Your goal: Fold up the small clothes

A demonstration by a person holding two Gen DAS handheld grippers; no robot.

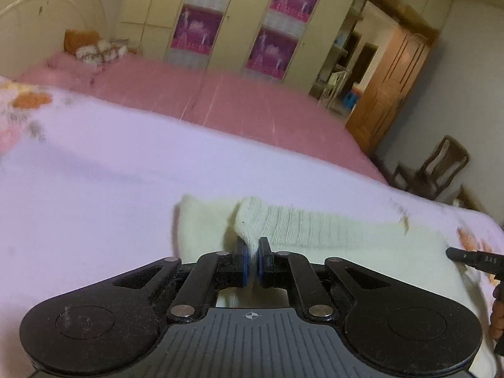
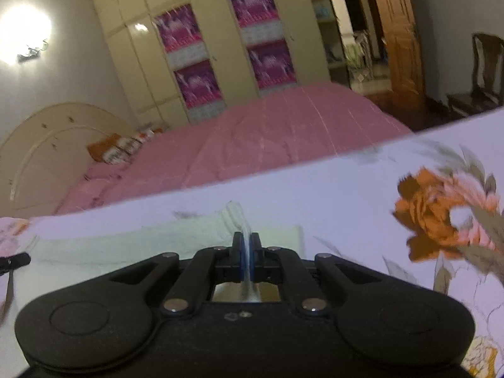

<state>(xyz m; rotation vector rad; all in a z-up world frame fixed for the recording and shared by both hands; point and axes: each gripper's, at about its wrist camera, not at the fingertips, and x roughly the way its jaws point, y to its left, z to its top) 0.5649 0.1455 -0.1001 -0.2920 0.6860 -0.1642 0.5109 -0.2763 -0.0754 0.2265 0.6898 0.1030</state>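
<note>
On floral bedding point(image 1: 110, 163), two grippers (left point(image 1: 252, 260), right point(image 2: 247, 260)) each pinch one cream knit garment point(image 1: 315, 226).

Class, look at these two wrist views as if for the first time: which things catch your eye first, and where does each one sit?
Nearest the cameras, the left gripper and the right gripper are each shut on a pinch of the cream knitted garment, which lies on the pale floral blanket. Beyond the blanket spreads the pink bedspread. Behind that, bright magenta posters stand out on the cream wardrobe doors.
</note>
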